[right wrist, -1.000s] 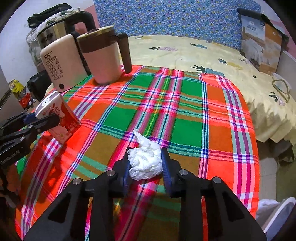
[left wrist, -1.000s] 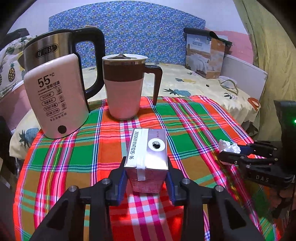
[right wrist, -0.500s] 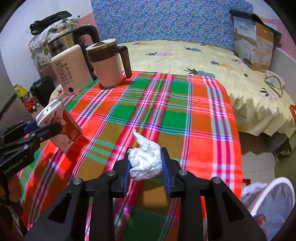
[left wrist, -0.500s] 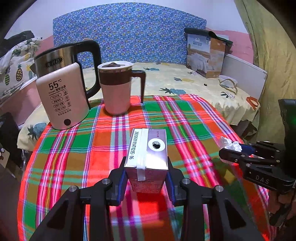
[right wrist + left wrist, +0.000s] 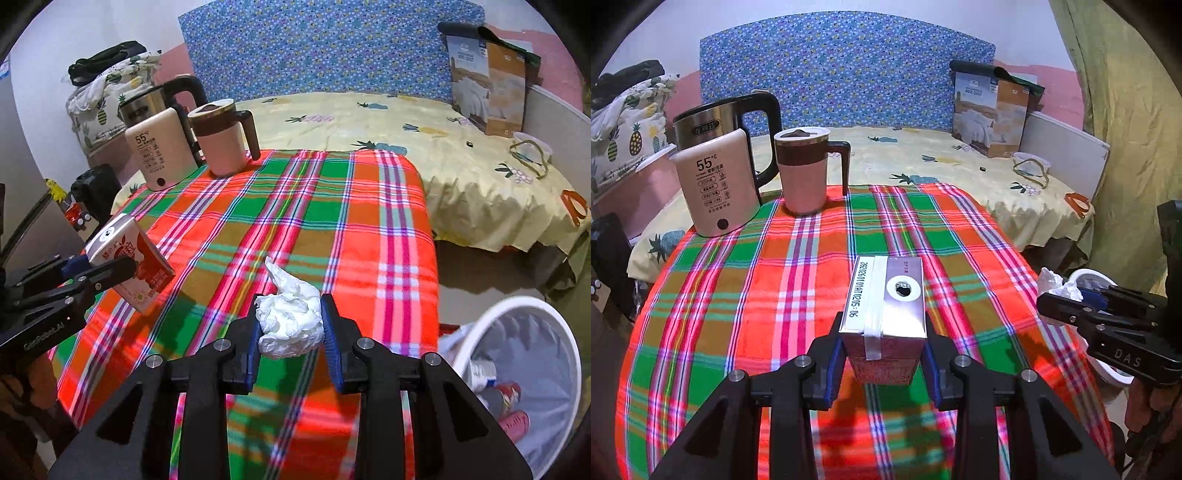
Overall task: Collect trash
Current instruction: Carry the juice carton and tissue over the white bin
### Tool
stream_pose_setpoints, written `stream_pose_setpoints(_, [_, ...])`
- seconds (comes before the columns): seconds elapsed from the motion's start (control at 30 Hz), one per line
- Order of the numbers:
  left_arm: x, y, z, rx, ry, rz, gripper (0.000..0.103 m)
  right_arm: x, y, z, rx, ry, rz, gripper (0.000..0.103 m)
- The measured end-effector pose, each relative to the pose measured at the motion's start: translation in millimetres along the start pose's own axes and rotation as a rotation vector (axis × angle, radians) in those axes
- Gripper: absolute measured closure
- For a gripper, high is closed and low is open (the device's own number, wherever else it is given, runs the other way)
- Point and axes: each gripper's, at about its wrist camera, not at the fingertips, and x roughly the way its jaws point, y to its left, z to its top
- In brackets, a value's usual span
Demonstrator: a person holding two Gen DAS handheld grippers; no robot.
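Observation:
My left gripper (image 5: pixel 882 363) is shut on a small drink carton (image 5: pixel 884 314) with a silver top and a punched straw hole, held above the plaid table. The carton also shows in the right wrist view (image 5: pixel 129 266), red and white, in the left gripper (image 5: pixel 103 273). My right gripper (image 5: pixel 290 328) is shut on a crumpled white tissue (image 5: pixel 290 321), held above the table near its right edge. The tissue also shows in the left wrist view (image 5: pixel 1058 286), in the right gripper (image 5: pixel 1067 302). A white mesh trash bin (image 5: pixel 524 373) stands on the floor at the lower right.
A pink and steel kettle (image 5: pixel 716 177) and a pink lidded mug (image 5: pixel 807 170) stand at the far left of the plaid tablecloth (image 5: pixel 820 280). A bed with a yellow sheet (image 5: pixel 424 147) lies behind the table, with a cardboard box (image 5: pixel 487 85) on it.
Both grippers have pulled back and up from the table with their loads. The kettle and mug look farther away. The trash bin has come further into the right wrist view.

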Motion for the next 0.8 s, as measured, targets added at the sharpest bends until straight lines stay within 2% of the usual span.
stream_pose_setpoints(0.4, [-39,-31,-21,0.007,-0.021,-0.052,0.067,-35,-16,-29,0.041,-0.037,0.005,0.072])
stream_pose_setpoints(0.8, [-40,-82,-20,0.06,-0.028,-0.131,0.067,-54,-42,-39,0.071,-0.061,-0.042,0.071])
